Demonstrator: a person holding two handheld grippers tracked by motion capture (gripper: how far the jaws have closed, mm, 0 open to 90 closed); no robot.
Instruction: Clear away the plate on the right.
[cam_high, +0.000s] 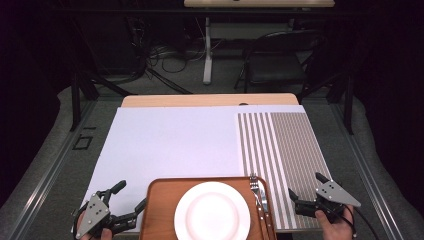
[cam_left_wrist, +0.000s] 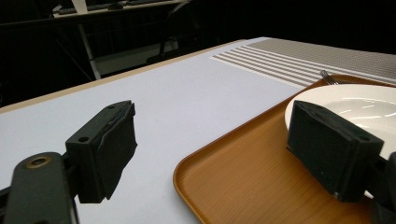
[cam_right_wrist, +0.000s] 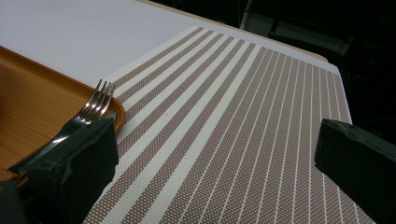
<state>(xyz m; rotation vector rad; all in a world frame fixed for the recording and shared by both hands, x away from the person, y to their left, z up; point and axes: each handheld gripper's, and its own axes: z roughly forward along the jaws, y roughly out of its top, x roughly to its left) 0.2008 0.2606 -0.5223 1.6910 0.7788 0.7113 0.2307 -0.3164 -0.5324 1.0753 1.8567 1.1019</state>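
Note:
A brown wooden tray sits at the table's near edge with a white plate on it. A metal fork lies along the tray's right rim, and a knife seems to lie beside it. My left gripper is open at the tray's left corner; one jaw hangs over the tray near the plate. Over the striped placemat, right of the tray, my right gripper is open. Its view shows the fork by its left jaw.
A white sheet covers most of the wooden table. Behind the table stand a dark chair, a white desk leg and floor cables. A metal rail runs along the left.

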